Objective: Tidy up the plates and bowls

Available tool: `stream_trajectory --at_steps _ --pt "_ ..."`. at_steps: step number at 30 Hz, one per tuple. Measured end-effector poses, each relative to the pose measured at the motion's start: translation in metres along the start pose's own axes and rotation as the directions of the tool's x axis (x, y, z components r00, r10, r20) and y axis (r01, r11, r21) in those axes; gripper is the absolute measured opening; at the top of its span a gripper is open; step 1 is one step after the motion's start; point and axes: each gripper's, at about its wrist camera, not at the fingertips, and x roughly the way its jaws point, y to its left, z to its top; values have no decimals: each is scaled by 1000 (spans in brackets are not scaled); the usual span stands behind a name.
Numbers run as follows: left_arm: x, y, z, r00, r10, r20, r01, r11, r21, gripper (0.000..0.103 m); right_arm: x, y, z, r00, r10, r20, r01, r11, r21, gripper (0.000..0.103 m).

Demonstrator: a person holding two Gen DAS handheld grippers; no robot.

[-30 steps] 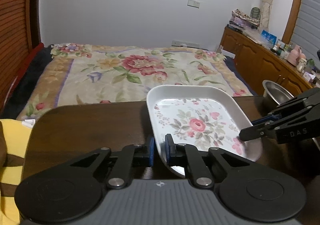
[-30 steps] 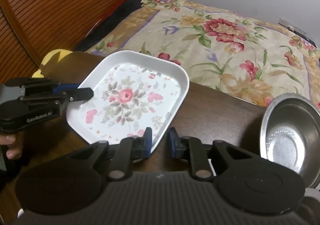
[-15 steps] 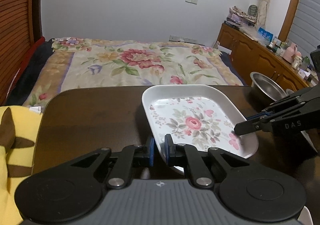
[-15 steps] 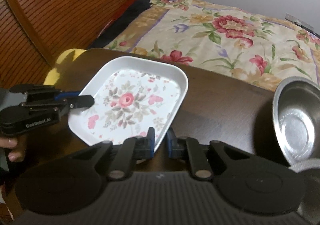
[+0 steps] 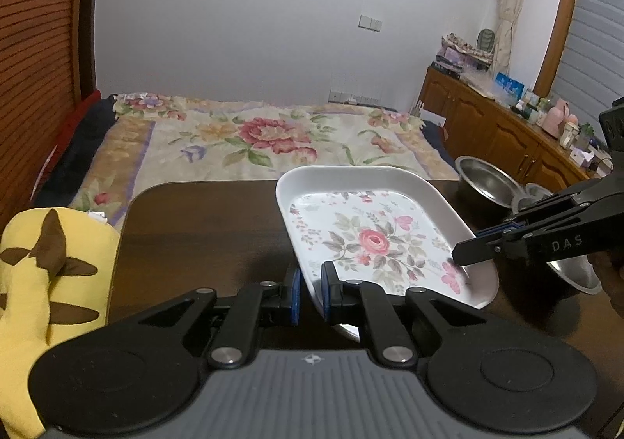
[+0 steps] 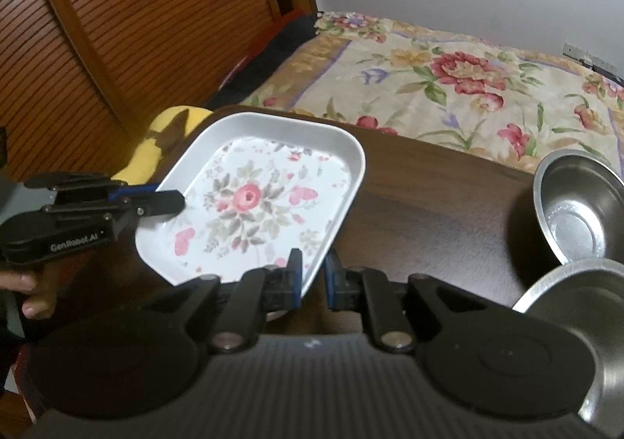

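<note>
Left wrist view: the left gripper (image 5: 311, 292) has its fingers (image 5: 328, 292) clamped on the near rim of the floral plate (image 5: 374, 240), while the right gripper (image 6: 313, 278) pinches the opposite rim, holding it just above the tabletop (image 5: 202, 220). The carrying step appears under way; next, both must lower it level, clear of the steel bowl (image 6: 577, 205).

Both black grippers carry blue-padded fingers (image 5: 295, 292), silver pivot screws and white lettering, apparently "DAS" and "GenRobot.AI".
</note>
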Motion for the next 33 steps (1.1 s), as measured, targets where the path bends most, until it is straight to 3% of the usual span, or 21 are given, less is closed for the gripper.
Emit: stream_trajectory --at_steps 33 --pt "-101 -53 -34 997 -17 79 12 998 62 12 -89 29 -56 997 10 78 -6 999 -45 13"
